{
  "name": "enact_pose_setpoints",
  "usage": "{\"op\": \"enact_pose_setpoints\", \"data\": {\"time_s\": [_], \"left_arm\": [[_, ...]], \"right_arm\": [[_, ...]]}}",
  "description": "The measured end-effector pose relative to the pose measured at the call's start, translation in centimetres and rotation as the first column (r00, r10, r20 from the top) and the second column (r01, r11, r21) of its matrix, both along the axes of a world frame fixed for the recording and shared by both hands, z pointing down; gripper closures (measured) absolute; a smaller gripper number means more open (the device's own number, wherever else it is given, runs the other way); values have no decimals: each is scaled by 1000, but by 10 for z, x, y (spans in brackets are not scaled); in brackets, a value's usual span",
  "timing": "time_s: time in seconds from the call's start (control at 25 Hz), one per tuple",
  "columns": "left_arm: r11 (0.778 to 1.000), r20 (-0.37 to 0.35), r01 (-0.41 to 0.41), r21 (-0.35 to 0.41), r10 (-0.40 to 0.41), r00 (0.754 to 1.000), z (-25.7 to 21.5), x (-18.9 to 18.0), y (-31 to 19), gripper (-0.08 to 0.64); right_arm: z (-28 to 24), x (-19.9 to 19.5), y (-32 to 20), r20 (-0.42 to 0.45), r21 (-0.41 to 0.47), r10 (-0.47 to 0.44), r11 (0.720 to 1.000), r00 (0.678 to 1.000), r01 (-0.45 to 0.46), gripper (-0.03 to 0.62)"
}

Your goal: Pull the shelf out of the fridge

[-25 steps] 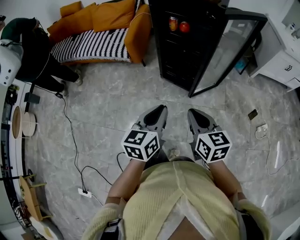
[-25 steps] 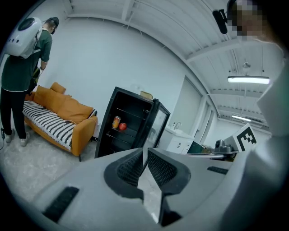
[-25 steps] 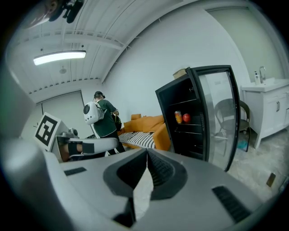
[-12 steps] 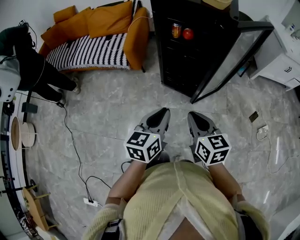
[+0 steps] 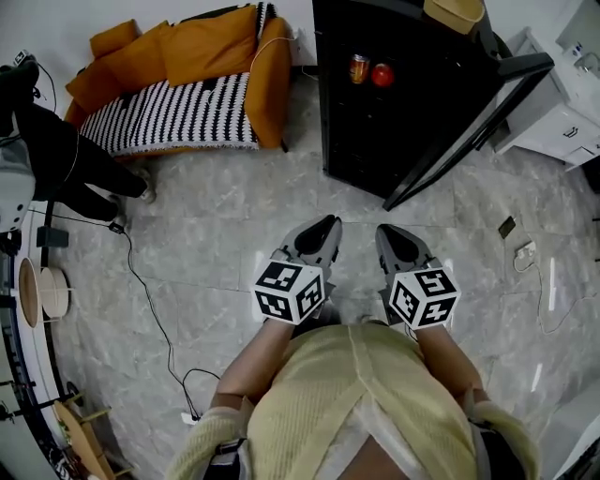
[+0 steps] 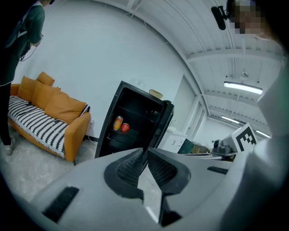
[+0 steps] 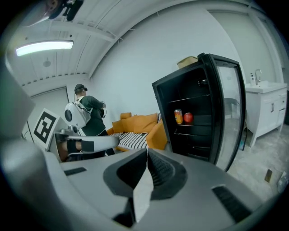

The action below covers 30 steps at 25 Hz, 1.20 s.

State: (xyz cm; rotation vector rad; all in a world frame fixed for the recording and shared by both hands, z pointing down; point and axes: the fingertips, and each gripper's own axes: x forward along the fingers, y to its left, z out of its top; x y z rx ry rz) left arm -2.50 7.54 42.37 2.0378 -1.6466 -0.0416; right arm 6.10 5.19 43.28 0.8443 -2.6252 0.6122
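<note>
The black fridge (image 5: 394, 103) stands ahead with its glass door (image 5: 478, 122) swung open to the right. On one inner shelf (image 7: 192, 122) sit a can (image 5: 359, 67) and a red apple (image 5: 382, 75); both also show in the left gripper view, the can (image 6: 118, 122) beside the apple (image 6: 125, 127). My left gripper (image 5: 326, 225) and right gripper (image 5: 383, 231) are held side by side above the floor, well short of the fridge. Both are shut with nothing between the jaws, as seen on the left gripper (image 6: 145, 151) and the right gripper (image 7: 146, 151).
An orange sofa (image 5: 187, 66) with a striped cover stands left of the fridge. A person in dark clothes (image 5: 47, 150) stands at the far left. Cables (image 5: 141, 291) trail over the grey floor. A white cabinet (image 5: 562, 112) sits at the right, and a tan box (image 5: 455, 11) on the fridge.
The floor and cables have slid down the head view, so I have moved forward toward the fridge. Both grippers stay shut, side by side.
</note>
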Motion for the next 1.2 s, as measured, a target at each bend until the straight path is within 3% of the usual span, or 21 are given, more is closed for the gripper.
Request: {"op": "enact_pose_setpoints", "data": {"time_s": [0.64,1.2], "left_arm": [[990,-14,-144,-1,144,989,12,-56,-21,511],[986,-40,-158,51,161,986,4,-62,-66,511]], "right_arm": [[2,-52,-16,-26,29,164,986,986,-163,563],[-4,-53,-55,-55,105,242,966,969,-236,563]]}}
